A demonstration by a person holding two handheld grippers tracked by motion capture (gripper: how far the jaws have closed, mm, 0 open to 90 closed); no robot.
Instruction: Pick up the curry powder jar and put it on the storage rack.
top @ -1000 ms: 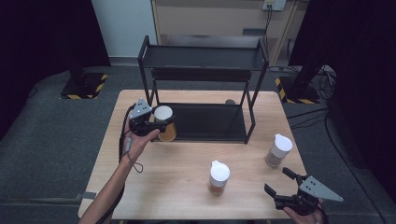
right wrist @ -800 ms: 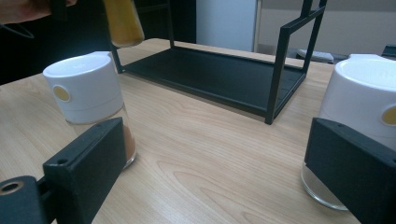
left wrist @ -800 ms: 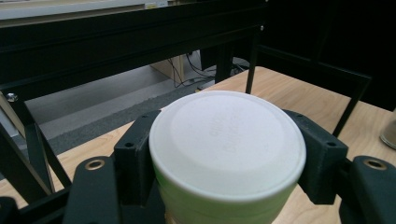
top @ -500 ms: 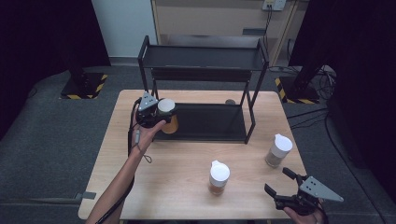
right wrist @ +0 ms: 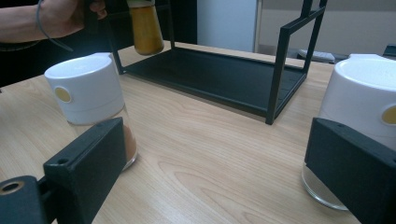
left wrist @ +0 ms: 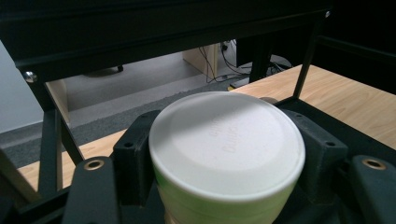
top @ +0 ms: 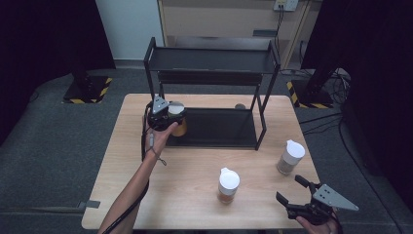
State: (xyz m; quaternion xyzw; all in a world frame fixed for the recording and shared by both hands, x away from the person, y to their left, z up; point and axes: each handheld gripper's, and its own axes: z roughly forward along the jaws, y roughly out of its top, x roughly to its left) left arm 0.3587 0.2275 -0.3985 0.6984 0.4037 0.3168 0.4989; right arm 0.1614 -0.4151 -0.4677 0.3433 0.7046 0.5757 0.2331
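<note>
While the white-lidded jar [top: 177, 118] is gripped upright between the jaws of the left gripper [top: 163, 115], it is held at the left front corner of the black rack [top: 213, 64], just above or at the edge of the rack's lower tray [top: 219, 127]; whether its base already touches the tray cannot be told. In the left gripper view the lid [left wrist: 226, 142] is seen from above with a black pad pressed against each side, so the jar's long axis stands vertical and runs across the jaws. The tray lies ahead of and below the jar, under the rack's upper shelf [left wrist: 154, 28], and the placement is judged to turn on keeping the lid clear beneath that shelf while the base is lowered flat onto the tray.

The right gripper [top: 298, 197] is held low at the near right corner of the wooden table [top: 122, 161], its jaws spread wide with nothing between them. Two more lidded jars stand on the bare wood: the middle jar [top: 228, 185] near the front edge, and the right jar [top: 290, 156] beside the rack's right leg. Both lie nearer to the right gripper than to the left, and in the right gripper view they flank its open jaws.

Around the table, grey carpet [top: 44, 141] and dark curtains are seen, with a pale cabinet behind the rack.
</note>
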